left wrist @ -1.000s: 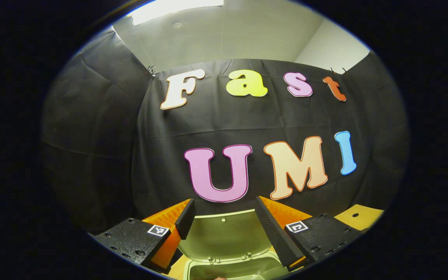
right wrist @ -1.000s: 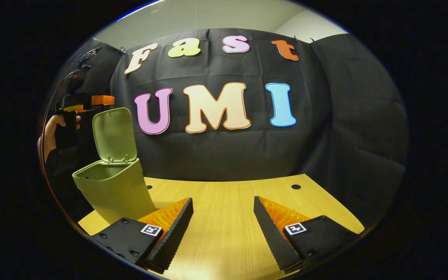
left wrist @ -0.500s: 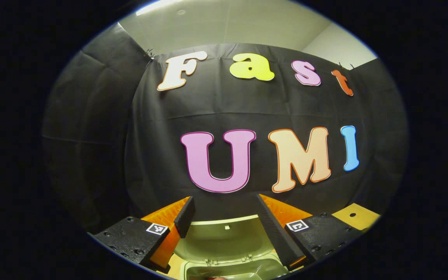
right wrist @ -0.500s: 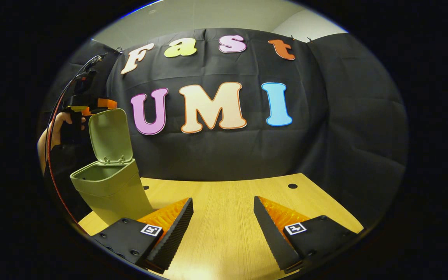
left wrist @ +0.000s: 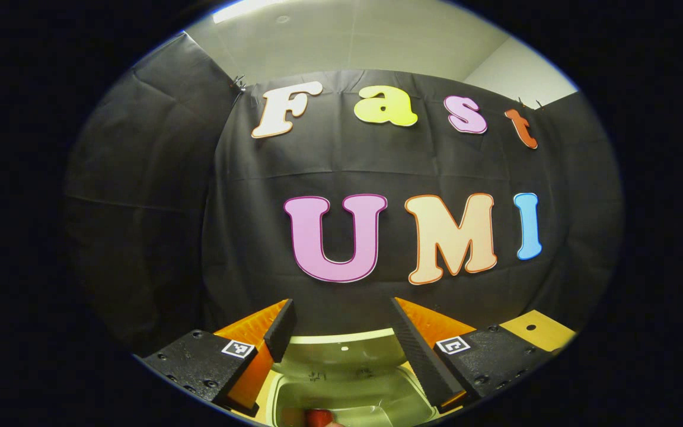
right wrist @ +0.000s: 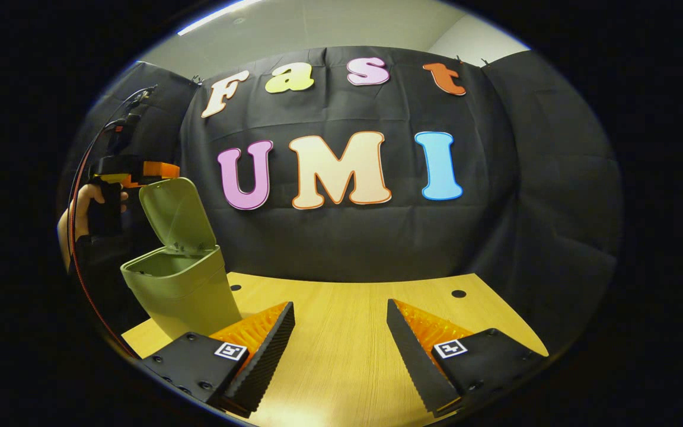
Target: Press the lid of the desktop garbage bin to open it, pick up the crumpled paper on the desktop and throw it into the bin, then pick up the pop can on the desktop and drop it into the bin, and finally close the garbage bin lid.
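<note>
Left gripper view
- Left tongs (left wrist: 341,344): spread wide, nothing between the fingers, poised above the bin's mouth.
- Bin (left wrist: 294,397): pale green, seen from above through the gap between the fingers; its mouth is uncovered.
- Lid (left wrist: 341,350): tipped up at the far side of the mouth, its inner face toward the camera.
- Can (left wrist: 318,418): a small red patch at the very bottom edge, inside the bin; too little shows to be sure it is the can.
- Tabletop (left wrist: 537,329): a light wood corner with a dark hole, to the right past the right finger.

Right gripper view
- Right tongs (right wrist: 340,344): spread wide, holding nothing, low over the bare wood.
- Tabletop (right wrist: 347,308): light wood, with two small dark holes near its far edge.
- Bin (right wrist: 184,296): stands at the left end of the tabletop, well to the left of the right tongs.
- Lid (right wrist: 178,216): hinged up at the back, leaning forward over the mouth.
- Left tongs (right wrist: 155,172): just above the lid's top edge; I cannot tell from here whether they touch it.
- Hand (right wrist: 83,207): grips the left tool's handle, left of the bin.
</note>
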`<state>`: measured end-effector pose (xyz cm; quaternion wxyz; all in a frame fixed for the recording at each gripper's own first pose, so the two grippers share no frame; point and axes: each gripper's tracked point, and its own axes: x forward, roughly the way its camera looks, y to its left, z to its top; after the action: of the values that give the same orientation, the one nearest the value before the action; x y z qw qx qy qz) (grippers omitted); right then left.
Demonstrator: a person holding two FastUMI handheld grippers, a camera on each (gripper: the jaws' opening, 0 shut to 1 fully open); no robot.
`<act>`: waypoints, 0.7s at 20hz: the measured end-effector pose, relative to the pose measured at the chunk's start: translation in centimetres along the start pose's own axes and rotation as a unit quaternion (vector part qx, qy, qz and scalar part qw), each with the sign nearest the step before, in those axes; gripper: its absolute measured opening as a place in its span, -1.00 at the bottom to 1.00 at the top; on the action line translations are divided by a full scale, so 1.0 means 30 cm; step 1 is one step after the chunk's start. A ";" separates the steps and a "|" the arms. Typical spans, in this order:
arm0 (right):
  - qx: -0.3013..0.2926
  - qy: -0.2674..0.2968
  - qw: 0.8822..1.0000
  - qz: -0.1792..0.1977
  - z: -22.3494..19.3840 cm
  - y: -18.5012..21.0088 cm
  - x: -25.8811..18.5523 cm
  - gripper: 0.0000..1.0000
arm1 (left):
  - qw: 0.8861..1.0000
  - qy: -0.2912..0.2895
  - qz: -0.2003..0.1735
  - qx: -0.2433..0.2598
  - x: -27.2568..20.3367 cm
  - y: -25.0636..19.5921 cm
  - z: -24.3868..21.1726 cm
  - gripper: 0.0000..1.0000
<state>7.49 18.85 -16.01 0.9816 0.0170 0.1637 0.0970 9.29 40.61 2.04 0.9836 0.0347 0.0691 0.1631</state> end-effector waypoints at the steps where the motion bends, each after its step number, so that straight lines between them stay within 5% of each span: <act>1: -0.003 0.002 1.000 0.008 0.000 0.004 0.001 0.96 | 1.000 0.001 0.000 0.001 -0.017 -0.006 -0.008 0.99; 14: -0.021 0.009 0.998 0.057 -0.009 0.052 -0.019 0.96 | 0.998 0.055 0.013 -0.005 -0.209 -0.072 -0.216 0.92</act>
<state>6.57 20.27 -15.99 0.9730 0.0052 0.1692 0.1568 3.13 36.81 -3.77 0.9763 0.0220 0.1216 0.1777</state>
